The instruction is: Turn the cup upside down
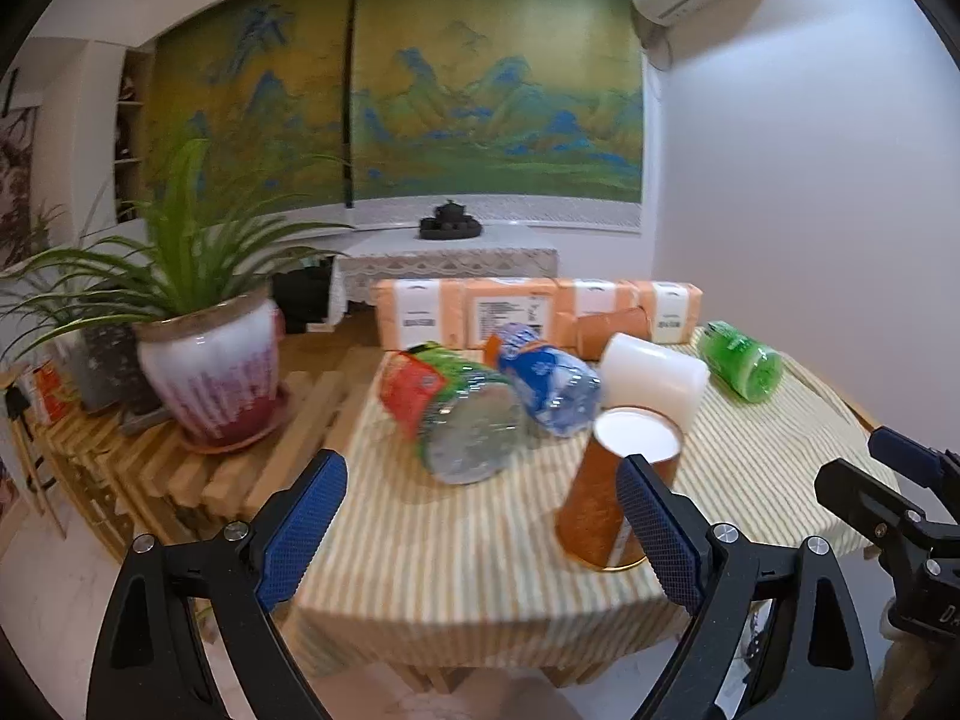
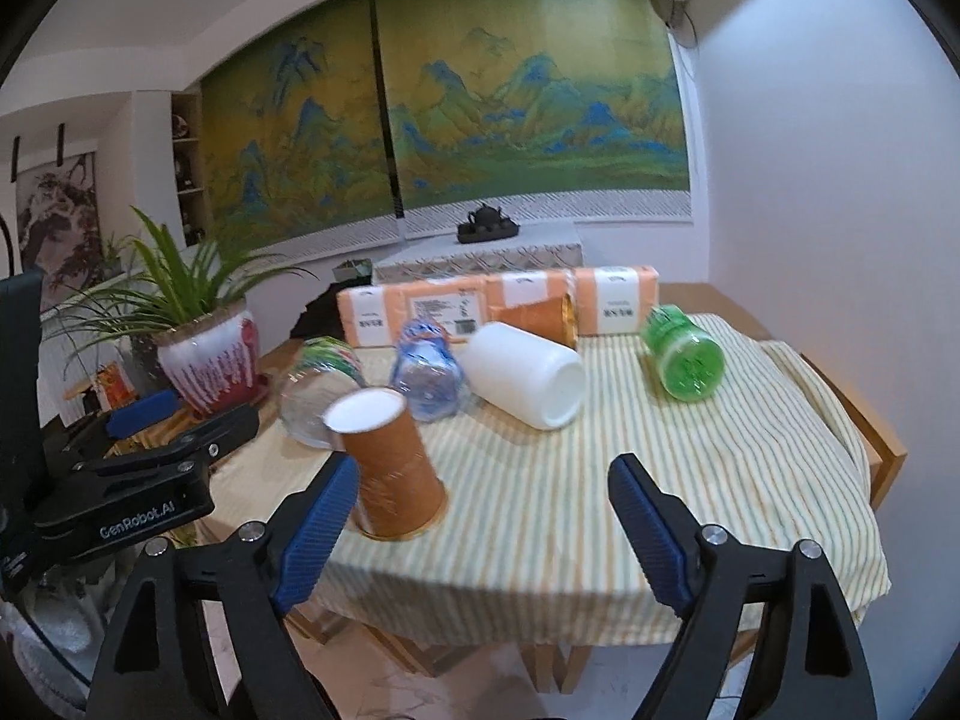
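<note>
While both grippers hang at the near edge of a table (image 2: 600, 480) draped in a striped cloth, an orange paper cup (image 2: 390, 468) stands mouth-down on that cloth, its white base facing up. Its body looks tilted, though motion blur leaves the lean uncertain. The left gripper (image 1: 480, 528) is spread wide and holds nothing, with the cup just inside its right finger. The right gripper (image 2: 480, 534) is equally wide and empty, the cup beside its left finger. Behind the cup lie a clear bottle with a red-and-green label (image 1: 456, 414), a blue-labelled bottle (image 1: 546, 384), a white container (image 2: 528, 375), a green bottle (image 2: 684, 354) and a second orange cup (image 2: 540, 315), all on their sides. Orange packages (image 2: 456, 306) line the far edge; a potted plant (image 1: 210, 372) stands to the left.
</note>
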